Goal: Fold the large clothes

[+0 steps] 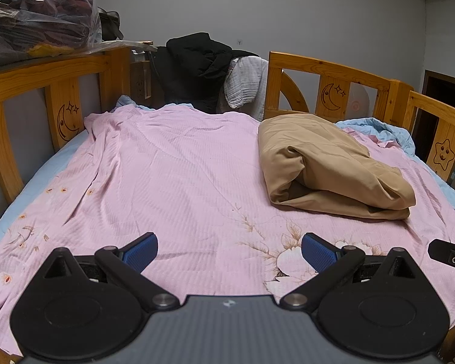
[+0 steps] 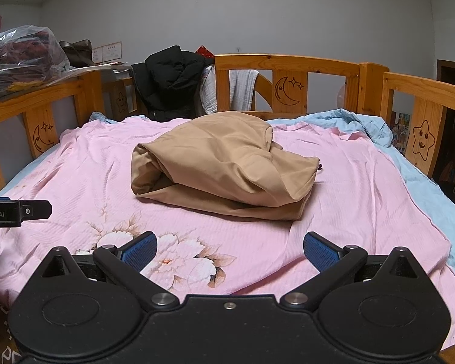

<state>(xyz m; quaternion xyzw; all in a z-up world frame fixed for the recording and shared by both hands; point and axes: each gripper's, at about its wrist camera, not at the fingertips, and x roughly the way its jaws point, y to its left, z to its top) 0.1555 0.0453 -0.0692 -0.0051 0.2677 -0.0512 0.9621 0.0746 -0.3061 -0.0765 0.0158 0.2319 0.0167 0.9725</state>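
A tan garment [image 1: 327, 163] [image 2: 224, 163] lies folded into a thick bundle on the pink floral sheet [image 1: 173, 176] [image 2: 348, 188], towards the bed's right half. My left gripper [image 1: 229, 251] hovers open over the sheet near the bed's front edge, well short and to the left of the bundle. My right gripper [image 2: 230, 250] is open too, just in front of the bundle, with nothing between its blue pads [image 2: 318, 251]. Each gripper's black body shows at the edge of the other's view.
A wooden rail [image 1: 327, 69] [image 2: 285, 60] with moon and star carvings rings the bed. A black jacket [image 1: 197, 60] [image 2: 170, 79] and a grey cloth [image 1: 245, 82] hang over the far rail. A plastic bag of clothes [image 1: 36, 12] sits at the back left. A blue sheet [image 2: 415, 170] lies under the pink one.
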